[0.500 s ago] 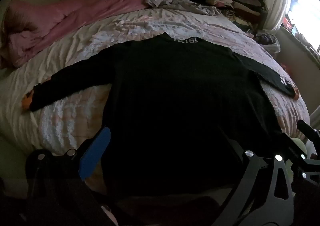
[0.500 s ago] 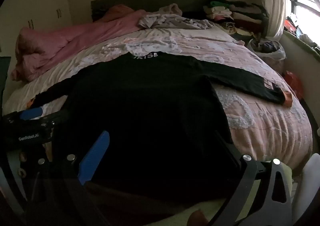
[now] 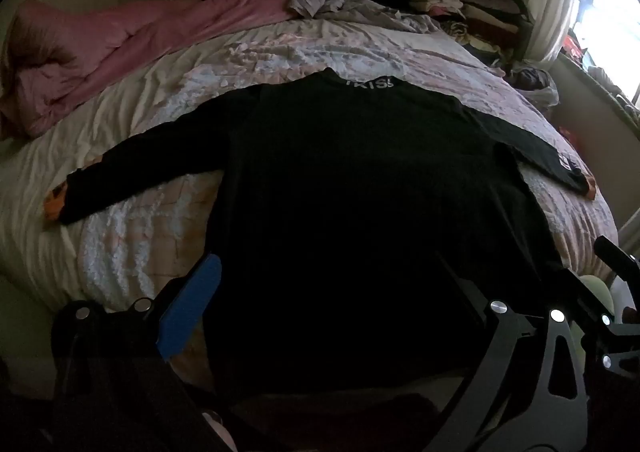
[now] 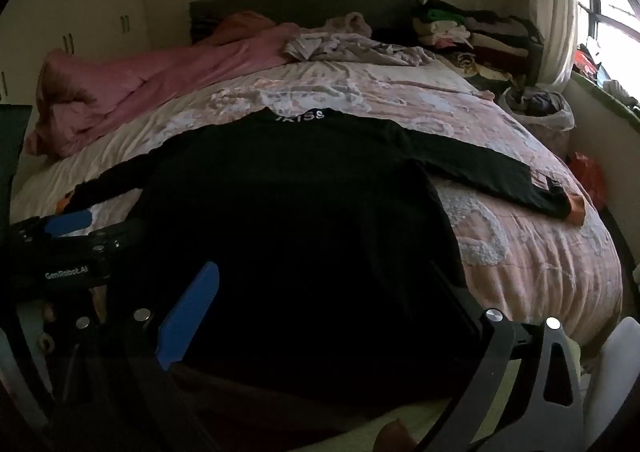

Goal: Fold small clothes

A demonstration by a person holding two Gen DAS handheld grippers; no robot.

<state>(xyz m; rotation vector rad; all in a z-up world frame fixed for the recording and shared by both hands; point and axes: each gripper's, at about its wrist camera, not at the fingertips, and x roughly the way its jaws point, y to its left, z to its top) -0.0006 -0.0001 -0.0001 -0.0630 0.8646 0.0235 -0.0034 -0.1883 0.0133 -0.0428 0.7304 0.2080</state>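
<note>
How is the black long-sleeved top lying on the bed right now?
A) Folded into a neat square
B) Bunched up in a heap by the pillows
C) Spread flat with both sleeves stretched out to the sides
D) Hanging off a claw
C: the black top lies flat on the bed, one sleeve reaching out to each side, and neither claw holds it.

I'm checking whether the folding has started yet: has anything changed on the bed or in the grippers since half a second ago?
Nothing visibly changed. The black long-sleeved top lies flat on the bed with both sleeves spread, and the left gripper and right gripper hang open over its hem, holding nothing.
</note>
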